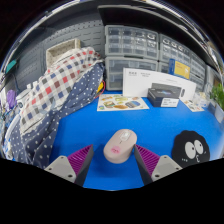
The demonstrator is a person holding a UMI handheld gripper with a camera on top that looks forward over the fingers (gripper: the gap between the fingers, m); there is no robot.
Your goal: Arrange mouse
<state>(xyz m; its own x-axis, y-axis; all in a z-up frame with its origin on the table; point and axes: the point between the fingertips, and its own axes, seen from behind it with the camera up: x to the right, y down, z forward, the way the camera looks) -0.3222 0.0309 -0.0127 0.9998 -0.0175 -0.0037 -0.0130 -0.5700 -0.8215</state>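
Observation:
A beige computer mouse [119, 146] with a pink mark on its near end lies on the blue table surface [90, 125]. It sits between the two fingertips of my gripper [115, 158], a little ahead of them. The fingers are spread wide, with their magenta pads [80, 157] at either side. A clear gap shows between each pad and the mouse. The mouse rests on the table on its own.
A plaid shirt [55, 95] is heaped at the left. A black fuzzy toy with eyes [190, 149] sits right of the fingers. A white box with a black device [160, 92] and papers [122, 103] lie beyond. Drawer cabinets [135, 45] line the back.

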